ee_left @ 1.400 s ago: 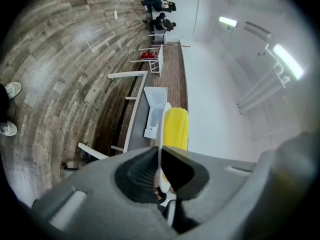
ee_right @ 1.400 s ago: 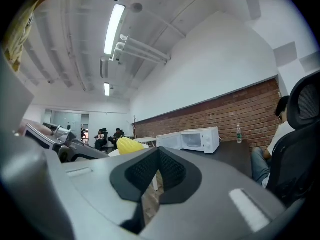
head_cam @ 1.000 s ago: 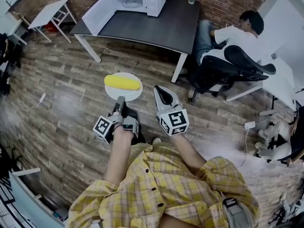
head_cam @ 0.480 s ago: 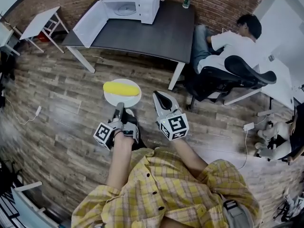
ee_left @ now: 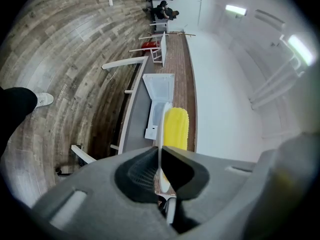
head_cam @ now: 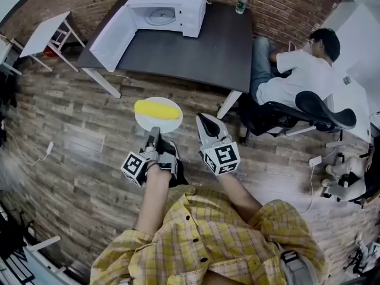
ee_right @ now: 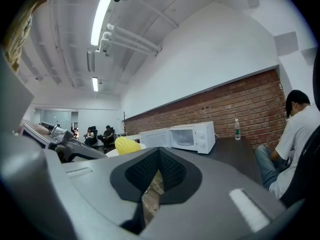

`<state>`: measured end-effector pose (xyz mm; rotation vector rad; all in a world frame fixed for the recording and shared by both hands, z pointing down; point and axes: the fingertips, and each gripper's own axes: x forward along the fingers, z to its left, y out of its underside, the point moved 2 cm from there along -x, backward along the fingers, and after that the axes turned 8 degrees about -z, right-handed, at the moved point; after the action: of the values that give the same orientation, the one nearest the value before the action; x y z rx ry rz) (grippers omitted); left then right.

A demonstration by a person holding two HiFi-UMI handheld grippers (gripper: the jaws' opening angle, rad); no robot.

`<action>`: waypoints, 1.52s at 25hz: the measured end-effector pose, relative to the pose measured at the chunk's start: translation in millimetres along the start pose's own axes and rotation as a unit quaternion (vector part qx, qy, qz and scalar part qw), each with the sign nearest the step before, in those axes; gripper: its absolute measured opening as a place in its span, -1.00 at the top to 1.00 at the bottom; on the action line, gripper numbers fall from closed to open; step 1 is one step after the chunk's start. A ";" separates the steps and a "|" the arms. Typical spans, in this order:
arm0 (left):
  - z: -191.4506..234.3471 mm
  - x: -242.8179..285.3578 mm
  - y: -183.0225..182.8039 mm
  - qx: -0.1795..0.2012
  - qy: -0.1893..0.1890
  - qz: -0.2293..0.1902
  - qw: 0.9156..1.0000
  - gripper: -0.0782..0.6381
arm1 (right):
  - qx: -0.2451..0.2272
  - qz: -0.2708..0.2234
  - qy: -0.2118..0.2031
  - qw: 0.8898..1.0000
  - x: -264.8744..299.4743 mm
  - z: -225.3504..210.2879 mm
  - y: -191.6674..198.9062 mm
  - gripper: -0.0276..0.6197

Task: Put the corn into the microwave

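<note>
Left hand-held gripper [head_cam: 153,139] clenched on the near rim of a white plate [head_cam: 170,124], thin edge pinched between the pads, plate carried out ahead of the jaws above the wood floor [head_cam: 71,141]. Corn [head_cam: 157,108] lying crosswise on that plate, just beyond the left jaws: a whole yellow cob.

Right hand-held gripper [head_cam: 206,123] just beside the left one, on its right, jaws closed together on nothing.

Microwave [head_cam: 163,9] well ahead of both hand-held grippers, white, door swung wide open to its left, cavity showing. Set on a dark tabletop [head_cam: 202,46], toward its far left corner. Clear bottle [head_cam: 241,0] upright at the far edge of the same tabletop, right of the microwave and apart from it.

Person [head_cam: 297,79] in a white top seated in a black office chair [head_cam: 320,108], ahead and to the right of the right hand-held gripper, beside the tabletop's right end. Small white table [head_cam: 50,28] far ahead and to the left of the left hand-held gripper.
</note>
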<state>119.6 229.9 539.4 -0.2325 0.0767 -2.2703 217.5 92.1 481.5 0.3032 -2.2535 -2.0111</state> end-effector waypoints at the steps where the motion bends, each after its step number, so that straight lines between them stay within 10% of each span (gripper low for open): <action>1: -0.9 8.4 -6.5 0.004 -0.005 0.003 1.000 0.73 | 0.001 0.000 0.004 1.000 10.9 -1.8 -1.4 0.91; 19: -72.0 178.3 -99.6 0.021 0.002 0.066 0.998 0.73 | -0.017 -0.002 0.068 0.998 197.4 -18.4 -22.5 0.91; 38: -75.8 253.5 -140.5 0.047 -0.021 0.113 0.992 0.73 | -0.035 -0.005 0.127 0.991 262.6 -28.4 -26.5 0.91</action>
<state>-161.3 127.7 519.7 -0.2100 -0.0252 -2.0367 -30.4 4.5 444.6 0.5332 -2.0281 -1.9252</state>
